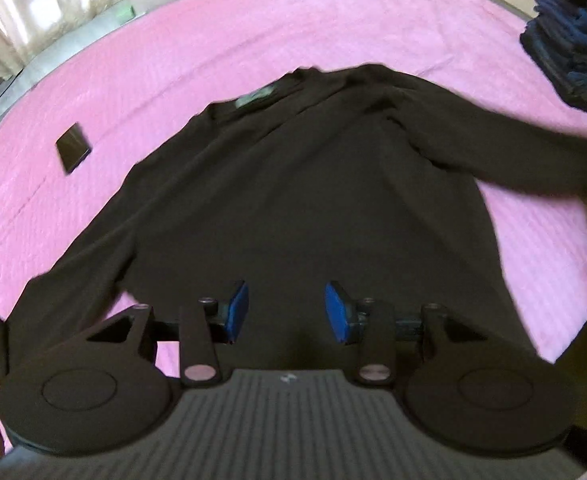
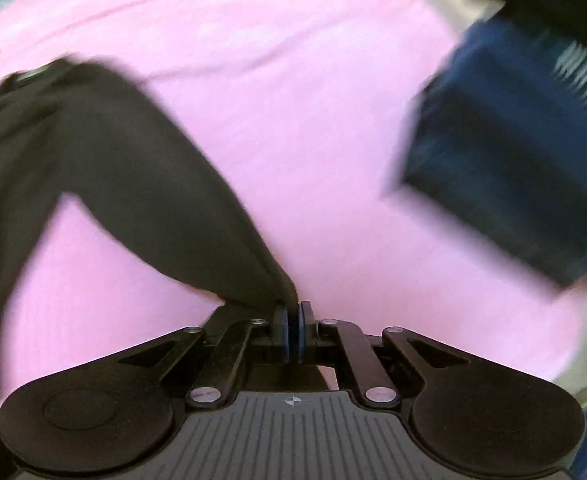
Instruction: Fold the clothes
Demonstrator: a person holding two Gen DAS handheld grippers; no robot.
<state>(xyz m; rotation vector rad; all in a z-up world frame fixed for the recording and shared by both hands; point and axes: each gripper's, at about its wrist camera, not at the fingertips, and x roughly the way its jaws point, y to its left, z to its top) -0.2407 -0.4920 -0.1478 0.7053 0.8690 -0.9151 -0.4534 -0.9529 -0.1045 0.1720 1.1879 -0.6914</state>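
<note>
- Pink bedspread (image 1: 253, 40) covers the whole work surface; it is soft, so a dragged garment could bunch on it.
- Black long-sleeved top (image 1: 301, 184) lies spread flat on it, collar away from the left camera, sleeves out to both sides.
- Stack of folded dark clothes (image 2: 513, 152) sits well apart to the right; a wide sweep could knock it.
- Right gripper (image 2: 293, 332) is clenched on the sleeve end (image 2: 269, 280); a thin pinch may slip.
- Left gripper (image 1: 287, 312) hovers over the hem, released, empty.
- Small dark card (image 1: 73, 152) lies beside the top.
</note>
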